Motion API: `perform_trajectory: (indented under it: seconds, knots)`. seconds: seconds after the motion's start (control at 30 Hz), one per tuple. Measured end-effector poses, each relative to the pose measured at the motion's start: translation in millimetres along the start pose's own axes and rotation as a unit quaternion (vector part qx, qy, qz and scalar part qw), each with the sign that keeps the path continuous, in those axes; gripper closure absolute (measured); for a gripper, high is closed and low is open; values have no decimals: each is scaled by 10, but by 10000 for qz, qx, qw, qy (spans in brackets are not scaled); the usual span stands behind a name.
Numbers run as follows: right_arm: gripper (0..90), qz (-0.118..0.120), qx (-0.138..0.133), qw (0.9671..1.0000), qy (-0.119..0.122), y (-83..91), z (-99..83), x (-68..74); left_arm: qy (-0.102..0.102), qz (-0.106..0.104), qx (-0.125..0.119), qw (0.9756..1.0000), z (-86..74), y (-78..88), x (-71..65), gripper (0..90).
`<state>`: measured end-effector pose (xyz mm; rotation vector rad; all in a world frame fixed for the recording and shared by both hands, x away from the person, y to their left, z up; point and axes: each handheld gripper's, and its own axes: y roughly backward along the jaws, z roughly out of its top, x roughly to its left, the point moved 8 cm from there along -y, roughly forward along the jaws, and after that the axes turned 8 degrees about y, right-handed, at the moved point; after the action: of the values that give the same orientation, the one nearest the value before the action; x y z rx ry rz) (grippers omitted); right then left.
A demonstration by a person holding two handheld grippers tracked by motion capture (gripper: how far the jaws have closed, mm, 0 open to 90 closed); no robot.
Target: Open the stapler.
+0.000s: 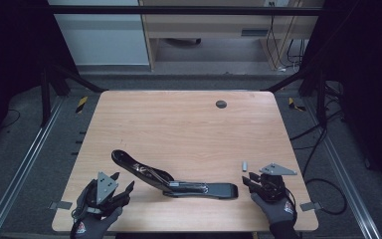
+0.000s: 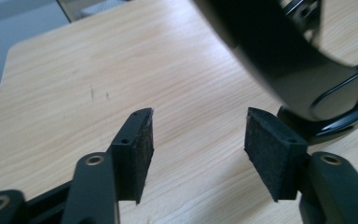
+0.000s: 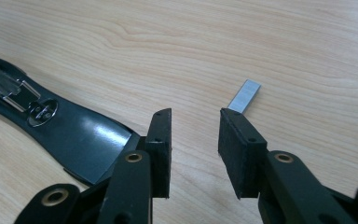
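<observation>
Black and glossy, an opened stapler (image 1: 174,181) lies in the lower middle of the high view on the pale wood worktop (image 1: 189,124), its base flat toward the lower right and its top arm raised toward the left. A small strip of staples (image 1: 245,165) rests on the wood just right of it, apart from the base.

In the lower left of the high view the left gripper (image 1: 121,188) is held close beside the raised arm. In the left gripper view its jaws stand parted with bare wood between them, gripping nothing; the rounded end of the stapler arm (image 2: 307,70) hangs at the upper right, outside the gap.

The right gripper (image 1: 248,181) is seen at the lower right of the high view, just off the end of the base. In the right gripper view its jaws are also open and empty, with the staple strip (image 3: 245,96) lying just beyond the right pad and the stapler base (image 3: 74,135) at the lower left.

The step in hand is judged to be loading the staples. It is done well if the strip is taken across its narrow sides, with the jaws lowered squarely and closed gently so it is not snapped or flicked away. The raised arm should be steadied by the left gripper while the open channel is kept clear.
</observation>
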<state>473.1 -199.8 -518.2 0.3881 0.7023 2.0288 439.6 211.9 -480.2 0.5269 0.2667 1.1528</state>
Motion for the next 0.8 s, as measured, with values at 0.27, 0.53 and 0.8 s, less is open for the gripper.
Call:
perform_trajectory:
  seconds: [0.27, 0.53, 0.8]
  knots:
    - [661, -172, -62, 9998, -34, 71, 75, -83, -196, 89, -44, 9998, -43, -83, 130, 474]
    - [657, -409, 114, 9990, -109, 71, 209, -217, -34, 280, -60, 9996, -109, -138, 311, 453]
    - [644, -503, 302, 9981, -189, -24, 355, -292, 133, 288, 166, 9994, -201, -216, 437, 432]
